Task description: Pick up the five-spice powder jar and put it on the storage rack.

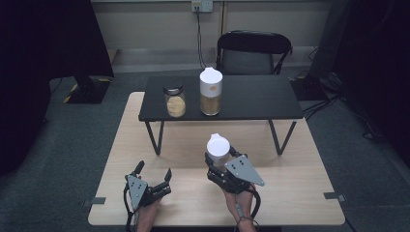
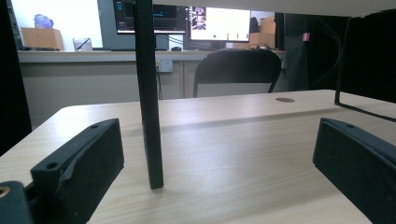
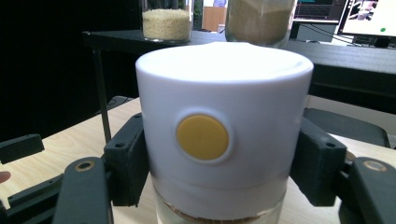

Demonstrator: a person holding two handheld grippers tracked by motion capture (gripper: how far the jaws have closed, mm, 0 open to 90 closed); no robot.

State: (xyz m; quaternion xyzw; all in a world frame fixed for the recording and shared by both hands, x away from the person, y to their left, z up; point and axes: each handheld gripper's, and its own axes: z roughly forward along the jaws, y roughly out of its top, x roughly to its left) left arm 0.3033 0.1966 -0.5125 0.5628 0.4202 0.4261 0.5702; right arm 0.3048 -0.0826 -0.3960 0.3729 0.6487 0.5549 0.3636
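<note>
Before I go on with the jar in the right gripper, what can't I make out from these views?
- Held jar: its lower body and contents are cut off by the bottom edge of the right gripper view; in the high view the right gripper covers them.
- Shelf jars: lids cut off by the top edge.
- Left gripper: open, nothing between the jaws.

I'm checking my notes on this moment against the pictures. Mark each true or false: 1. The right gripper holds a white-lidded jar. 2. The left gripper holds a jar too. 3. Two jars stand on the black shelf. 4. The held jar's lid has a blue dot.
1. True: the right gripper is shut on the white-lidded jar.
2. False: the left gripper is open, nothing between its jaws.
3. True: a short jar and a tall jar stand on the black shelf.
4. False: the dot is yellow.
</note>
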